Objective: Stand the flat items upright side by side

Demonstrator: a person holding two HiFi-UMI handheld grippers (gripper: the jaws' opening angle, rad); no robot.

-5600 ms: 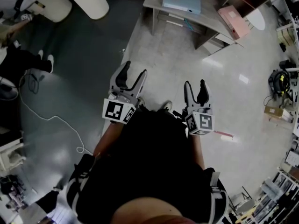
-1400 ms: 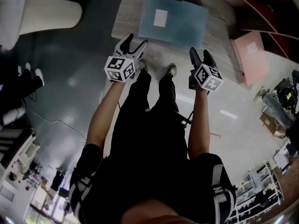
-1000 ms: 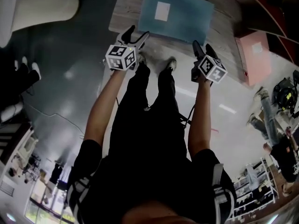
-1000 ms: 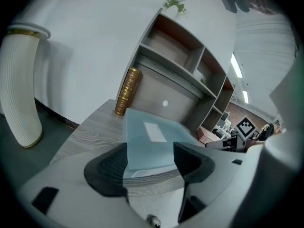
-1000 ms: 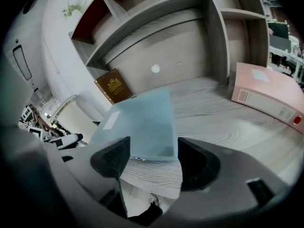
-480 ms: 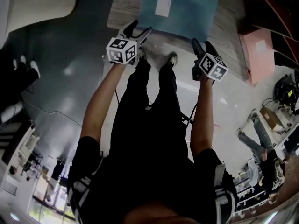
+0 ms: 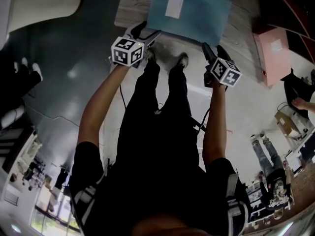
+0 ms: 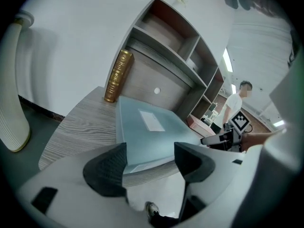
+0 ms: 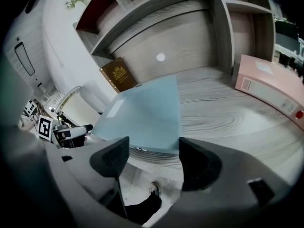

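Head view: L claw, R claw reach fwd, tilted down, agape, empty, near blue folder.

Office corner with curved open shelving

A wood-grain desk stands against grey shelving, some compartments reddish-brown inside, beside a plain white wall. The glossy floor is dark grey on one side and pale with light glints on the other.
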